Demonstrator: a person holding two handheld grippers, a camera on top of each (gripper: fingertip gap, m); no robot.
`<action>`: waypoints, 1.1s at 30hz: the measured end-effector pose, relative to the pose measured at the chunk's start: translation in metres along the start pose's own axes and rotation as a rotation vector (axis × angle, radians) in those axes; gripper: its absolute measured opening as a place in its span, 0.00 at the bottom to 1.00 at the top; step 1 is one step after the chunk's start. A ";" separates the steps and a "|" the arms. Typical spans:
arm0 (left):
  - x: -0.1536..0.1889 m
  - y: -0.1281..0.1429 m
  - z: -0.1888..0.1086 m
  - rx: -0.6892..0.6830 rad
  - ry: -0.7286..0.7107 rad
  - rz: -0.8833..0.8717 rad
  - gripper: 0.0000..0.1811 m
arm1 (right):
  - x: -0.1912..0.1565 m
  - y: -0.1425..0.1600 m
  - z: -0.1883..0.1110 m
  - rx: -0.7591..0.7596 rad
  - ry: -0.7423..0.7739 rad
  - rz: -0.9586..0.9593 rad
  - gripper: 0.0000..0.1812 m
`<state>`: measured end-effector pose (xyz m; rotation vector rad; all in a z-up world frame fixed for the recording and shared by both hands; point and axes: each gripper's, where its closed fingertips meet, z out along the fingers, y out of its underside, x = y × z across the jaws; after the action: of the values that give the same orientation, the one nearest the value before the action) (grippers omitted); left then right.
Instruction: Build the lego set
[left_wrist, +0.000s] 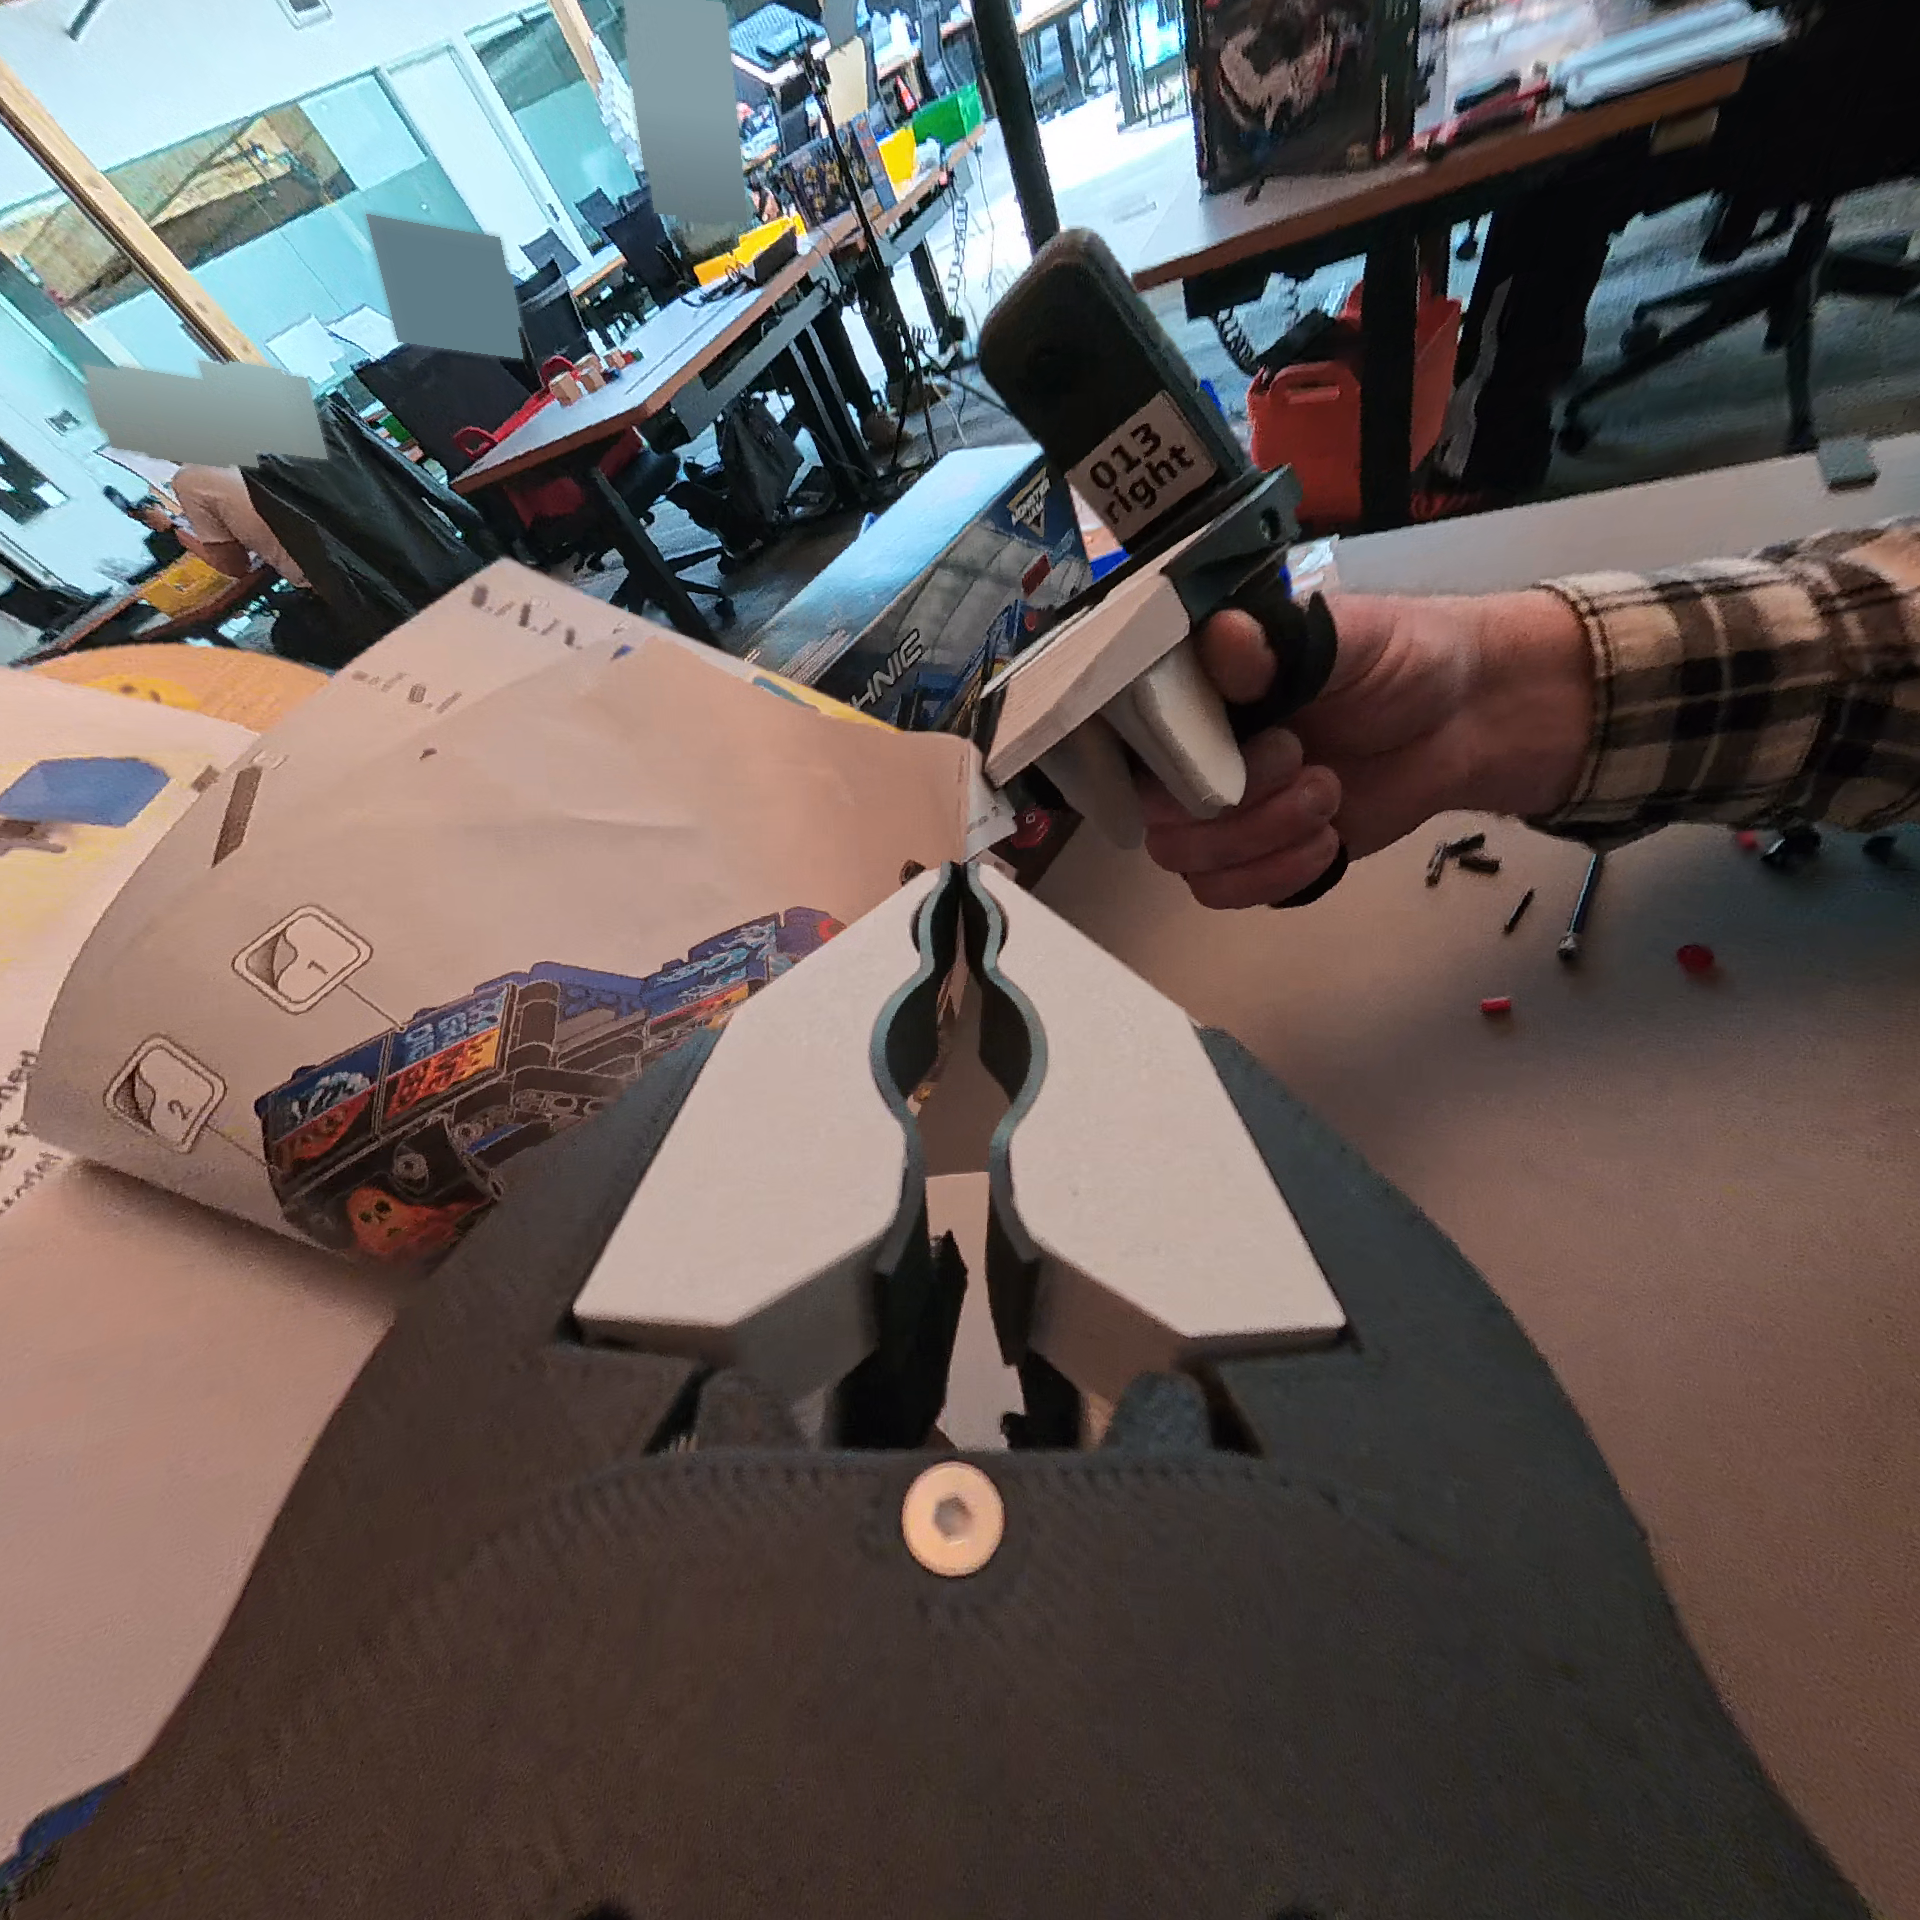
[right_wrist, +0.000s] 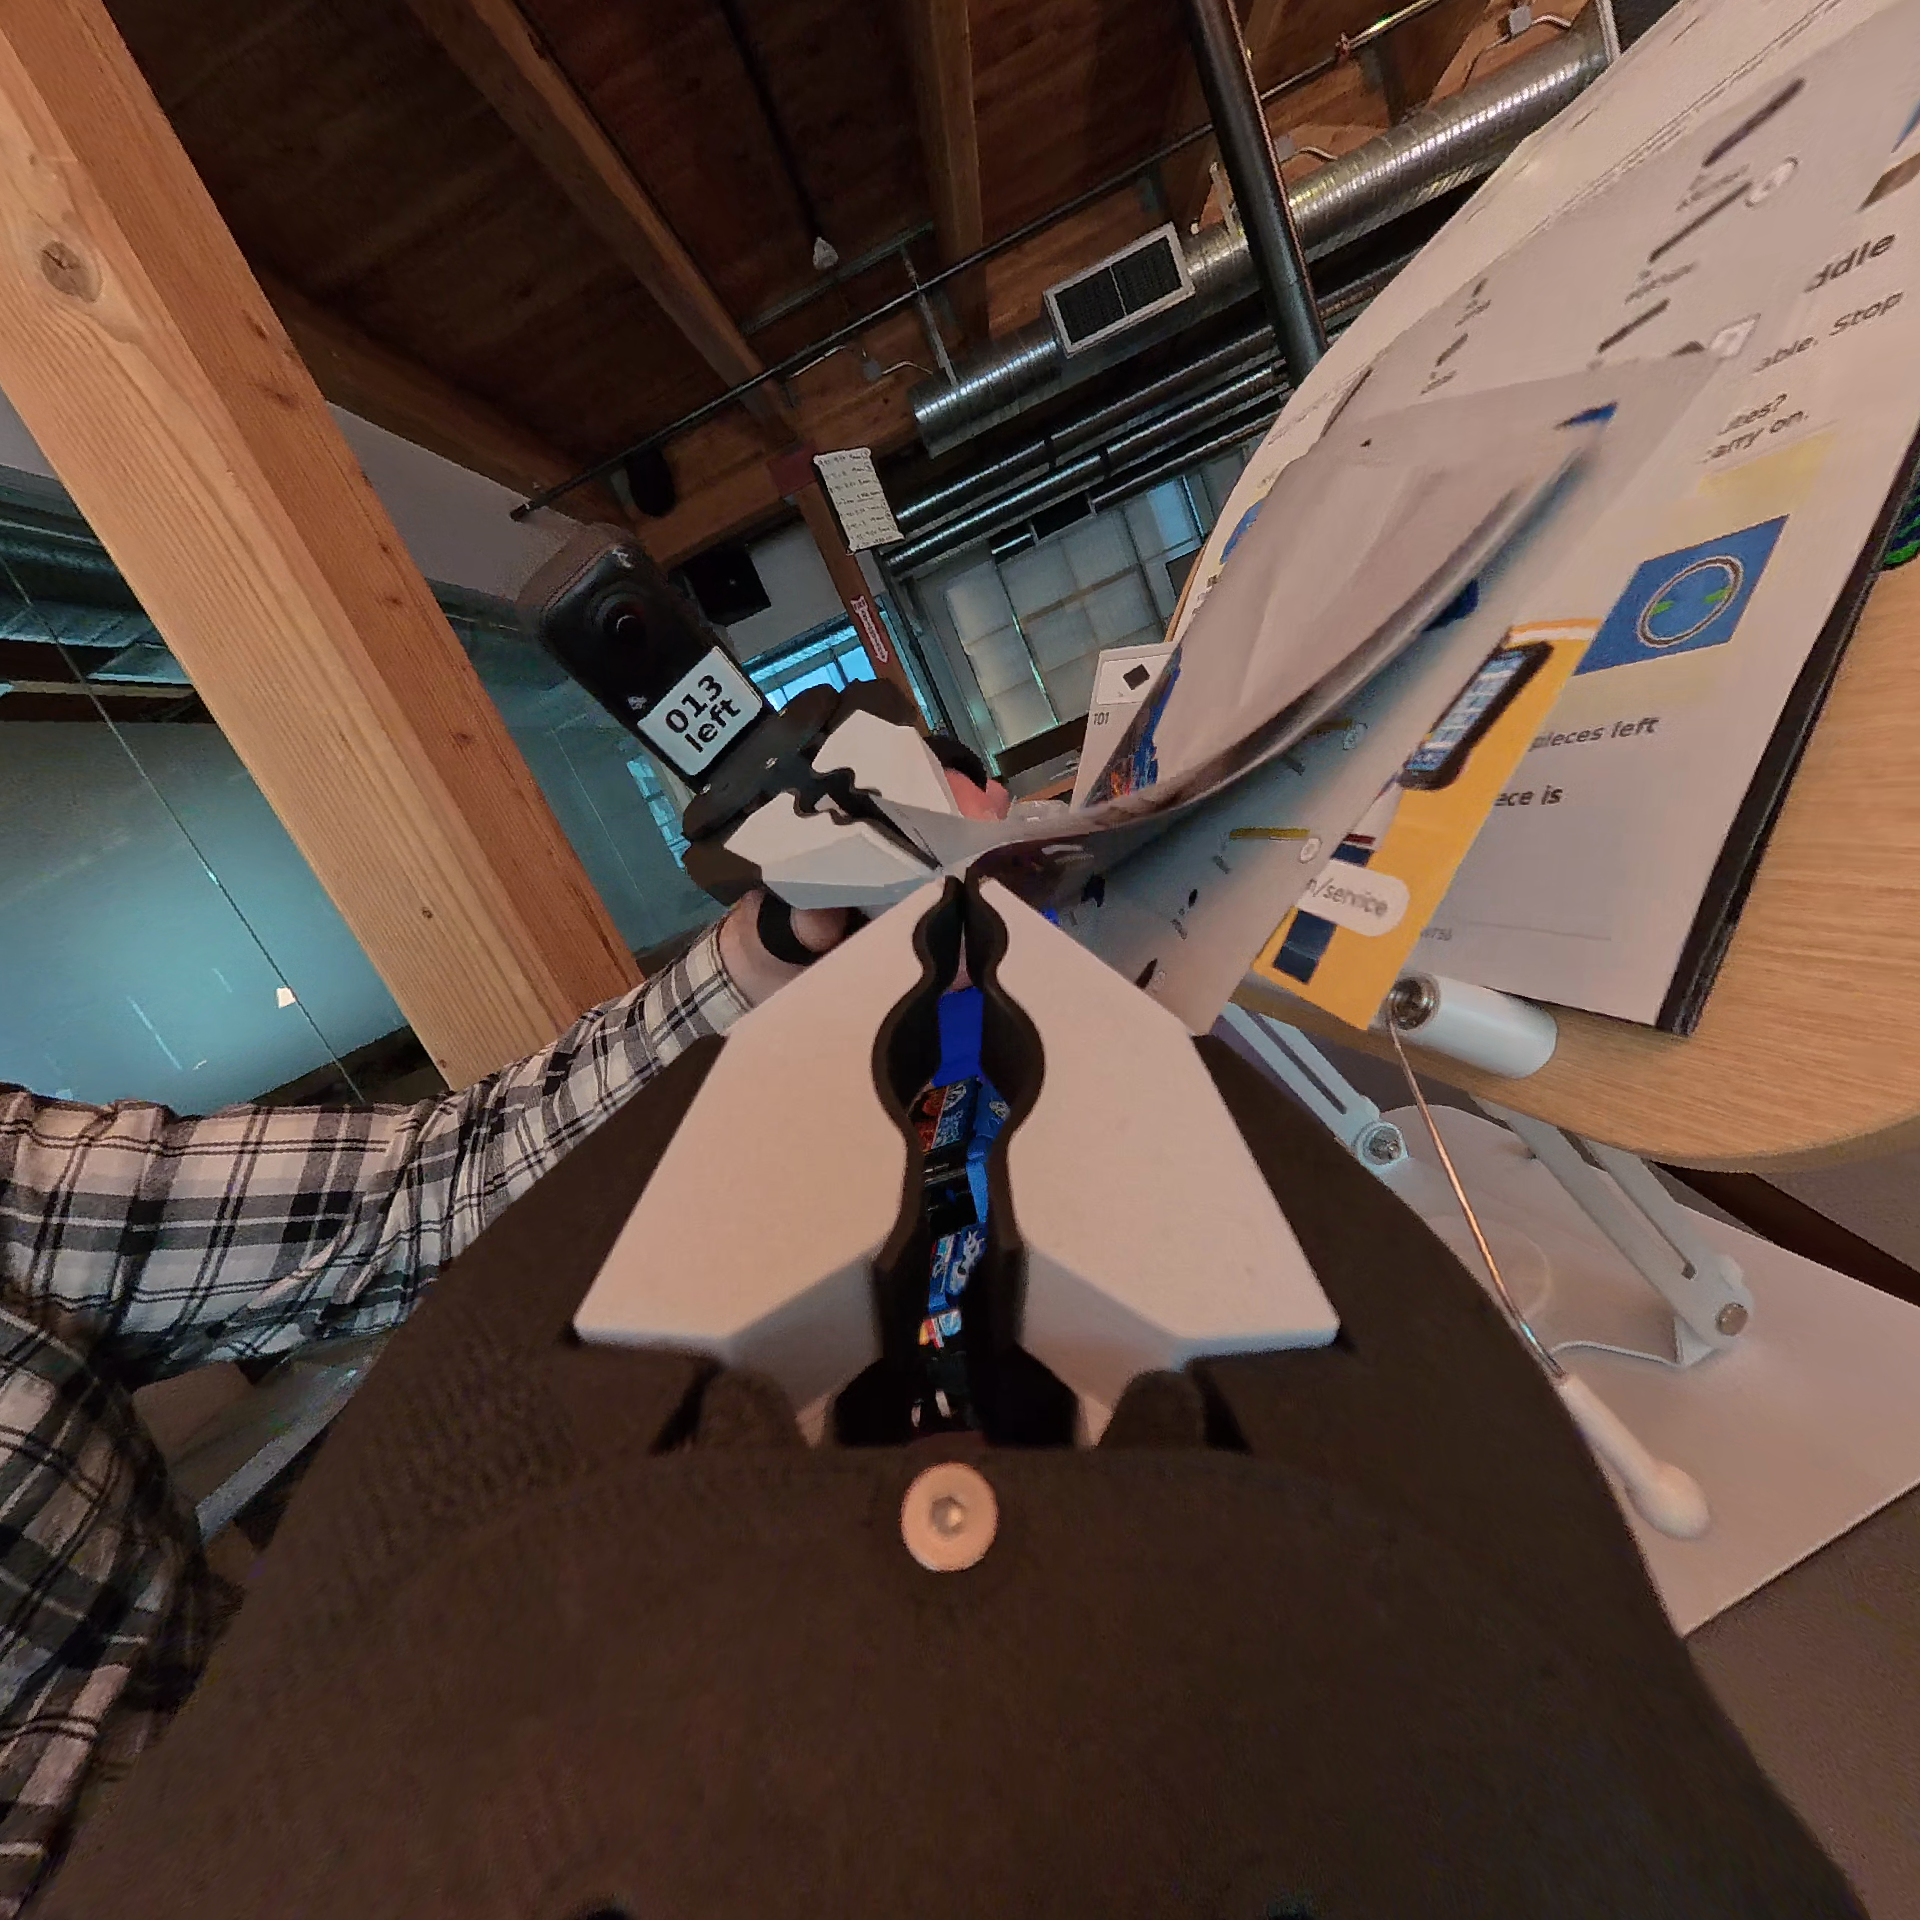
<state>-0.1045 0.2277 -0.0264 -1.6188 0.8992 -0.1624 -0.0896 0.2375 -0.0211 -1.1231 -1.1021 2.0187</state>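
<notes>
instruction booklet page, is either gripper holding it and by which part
Both seem to: the left gripper and right gripper are shut on the loose page at its outer edge, near one corner.

Instruction booklet (left_wrist: 499, 831) lies left of scattered pieces (left_wrist: 1496, 904) on table (left_wrist: 1558, 1195).

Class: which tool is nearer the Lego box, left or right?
Right. The right tool sits just in front of the box, at the page corner; the left tool meets it there tip to tip, its body extending back from the box.
</notes>
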 end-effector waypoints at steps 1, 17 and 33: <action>-0.001 -0.001 -0.002 0.016 -0.002 -0.021 0.00 | 0.001 0.000 0.000 -0.002 0.010 -0.004 0.00; -0.046 -0.009 -0.090 0.260 -0.267 -0.229 0.00 | 0.040 0.003 -0.023 -0.059 0.202 -0.023 0.00; -0.079 0.067 -0.169 0.274 -0.693 -0.435 0.00 | 0.083 0.012 -0.048 -0.105 0.424 -0.019 0.00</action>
<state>-0.2844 0.1466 -0.0110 -1.4408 -0.0114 -0.0149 -0.0888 0.3147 -0.0795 -1.5017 -0.9978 1.6169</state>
